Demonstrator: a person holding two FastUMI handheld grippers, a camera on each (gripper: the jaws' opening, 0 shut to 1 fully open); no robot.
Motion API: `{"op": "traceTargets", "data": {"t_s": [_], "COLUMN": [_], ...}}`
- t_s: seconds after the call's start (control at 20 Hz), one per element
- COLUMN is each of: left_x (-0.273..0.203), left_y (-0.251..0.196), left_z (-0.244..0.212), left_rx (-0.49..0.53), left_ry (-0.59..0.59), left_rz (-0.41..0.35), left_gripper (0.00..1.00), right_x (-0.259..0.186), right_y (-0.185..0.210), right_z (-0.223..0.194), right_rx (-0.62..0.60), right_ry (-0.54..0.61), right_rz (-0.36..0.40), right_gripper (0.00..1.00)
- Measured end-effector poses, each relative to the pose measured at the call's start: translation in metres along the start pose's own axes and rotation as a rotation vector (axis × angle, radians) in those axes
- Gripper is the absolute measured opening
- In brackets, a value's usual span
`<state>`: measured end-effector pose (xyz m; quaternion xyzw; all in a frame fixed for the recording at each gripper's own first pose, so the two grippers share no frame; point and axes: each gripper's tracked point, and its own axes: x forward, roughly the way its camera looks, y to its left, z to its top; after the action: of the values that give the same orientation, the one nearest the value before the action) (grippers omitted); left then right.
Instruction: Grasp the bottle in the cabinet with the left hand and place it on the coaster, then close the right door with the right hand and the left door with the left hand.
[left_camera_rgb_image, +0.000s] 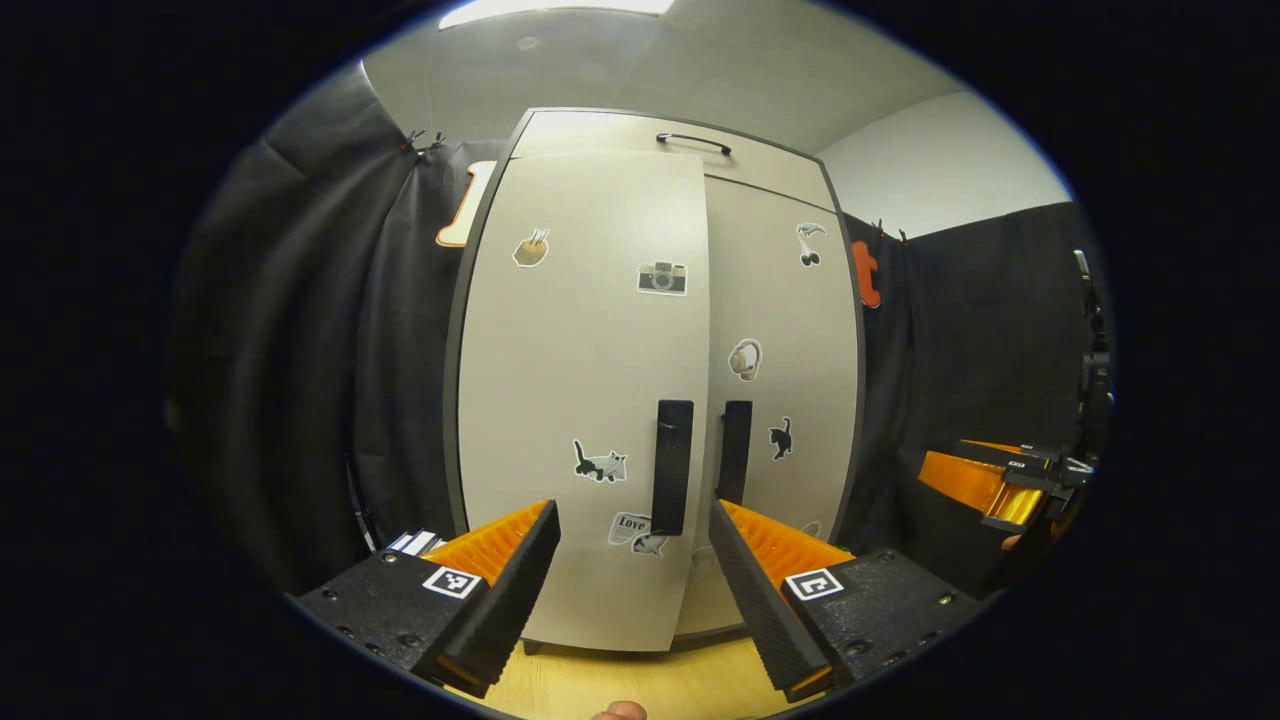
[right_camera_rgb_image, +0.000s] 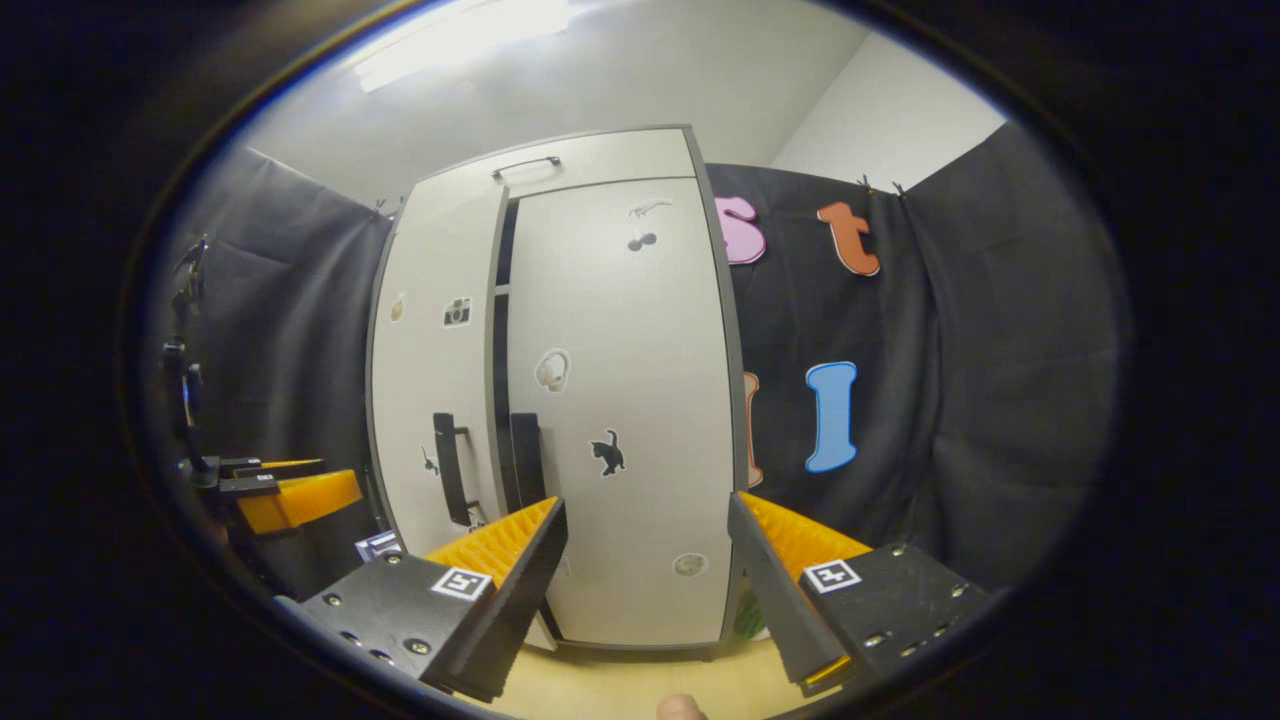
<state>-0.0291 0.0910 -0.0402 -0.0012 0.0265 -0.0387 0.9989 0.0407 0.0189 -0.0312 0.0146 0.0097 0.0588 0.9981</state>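
Before both grippers: left door (left_camera_rgb_image: 585, 400) seemingly ajar

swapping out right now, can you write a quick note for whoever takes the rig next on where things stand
Left hand-held gripper: open, empty, facing the cabinet's door handles.
Right hand-held gripper: open, empty, in front of the right door.
Cabinet: right door looks shut. Left door sits slightly ajar, with a dark gap between the doors in the right gripper view.
Bottle and coaster: cannot confirm their placement from here.
Left to do: push the left door flush with the left gripper, then check the bottle is on the coaster.
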Motion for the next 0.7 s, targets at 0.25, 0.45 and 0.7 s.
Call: {"op": "traceTargets", "data": {"t_s": [0.25,0.45,0.7], "left_x": [-0.0013,-0.0023,-0.0025], "left_y": [-0.001,-0.0009,-0.0015], "left_z": [0.0006,0.0,-0.0002], "left_rx": [0.0,0.001,0.005], "left_ry": [0.0,0.003,0.003], "left_rz": [-0.001,0.001,0.002], "left_gripper": [0.95,0.95,0.95], "right_x": [-0.0018,-0.0032,-0.0057], "right_y": [0.0014,0.0008,-0.0008], "right_z": [0.0014,0.0001,-0.0014], "right_rx": [0.0,0.0,0.002], "right_ry": [-0.001,0.0,0.001], "right_rz": [0.003,0.003,0.0], "right_gripper": [0.98,0.98,0.98]}}
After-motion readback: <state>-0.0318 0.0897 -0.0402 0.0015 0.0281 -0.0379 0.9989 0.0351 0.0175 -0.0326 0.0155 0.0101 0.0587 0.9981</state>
